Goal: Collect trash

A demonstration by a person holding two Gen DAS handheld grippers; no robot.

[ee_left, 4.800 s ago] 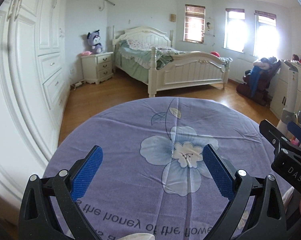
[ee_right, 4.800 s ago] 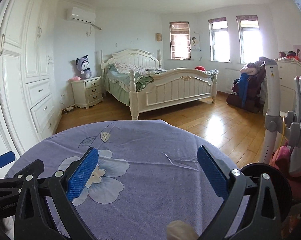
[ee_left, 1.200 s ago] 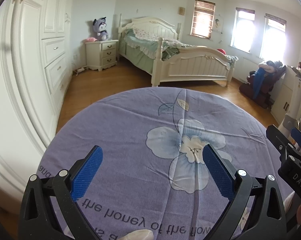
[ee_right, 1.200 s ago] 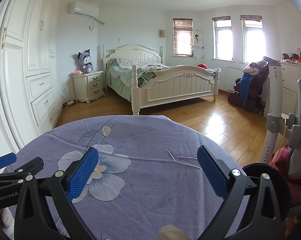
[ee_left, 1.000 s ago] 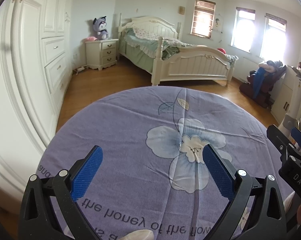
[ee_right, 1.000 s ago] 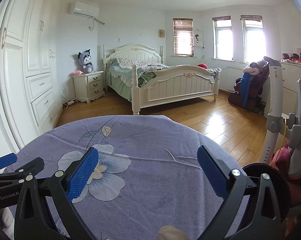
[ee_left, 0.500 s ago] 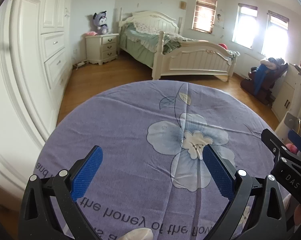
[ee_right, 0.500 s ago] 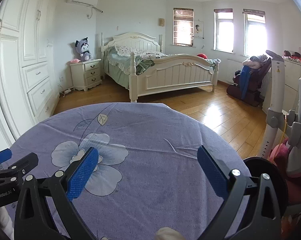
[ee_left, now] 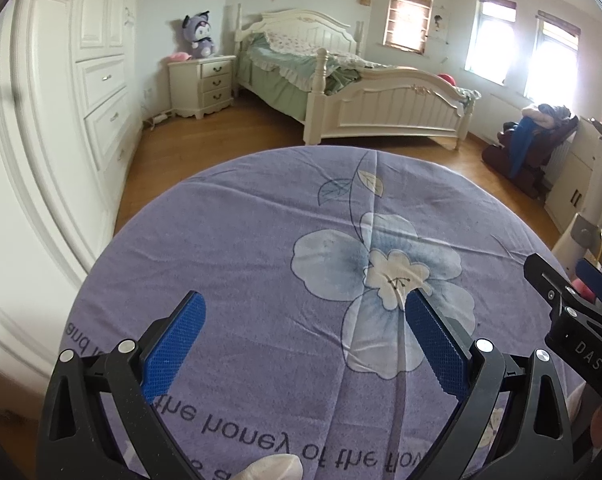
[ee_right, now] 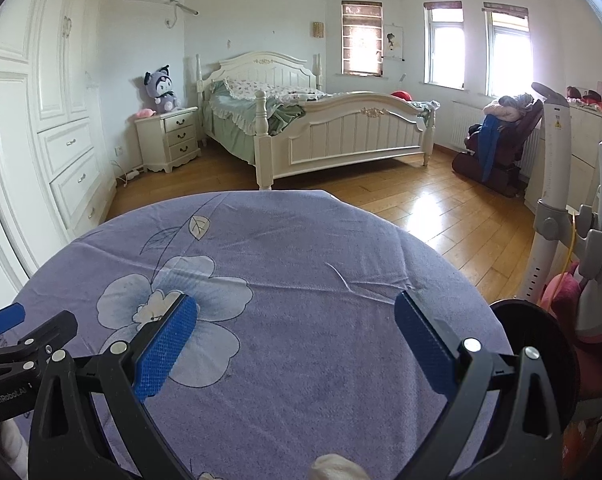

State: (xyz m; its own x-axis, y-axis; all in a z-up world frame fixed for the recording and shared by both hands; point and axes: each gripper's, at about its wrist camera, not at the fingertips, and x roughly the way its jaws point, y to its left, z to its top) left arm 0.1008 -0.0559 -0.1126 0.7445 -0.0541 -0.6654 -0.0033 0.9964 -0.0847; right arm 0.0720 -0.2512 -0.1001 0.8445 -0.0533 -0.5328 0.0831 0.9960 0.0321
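Over purple cloth (ee_left: 261, 240), 2 tongs: left tongs (ee_left: 305, 340), right tongs (ee_right: 295, 342), both agape

The round table (ee_left: 261, 240), covered by a purple flowered cloth (ee_right: 321, 280), lies bare from its near edge to its far rim, so nothing on it blocks a pass across the top. At the table's right edge stand a white pole stand (ee_right: 549, 200) and a black round object (ee_right: 541, 344) just beside the rim, crowding that side, while the table's left side faces the white wardrobe (ee_left: 61, 140) close by. Beyond the table's far rim the wooden floor (ee_right: 441, 208) is open up to the bed (ee_right: 341, 136).
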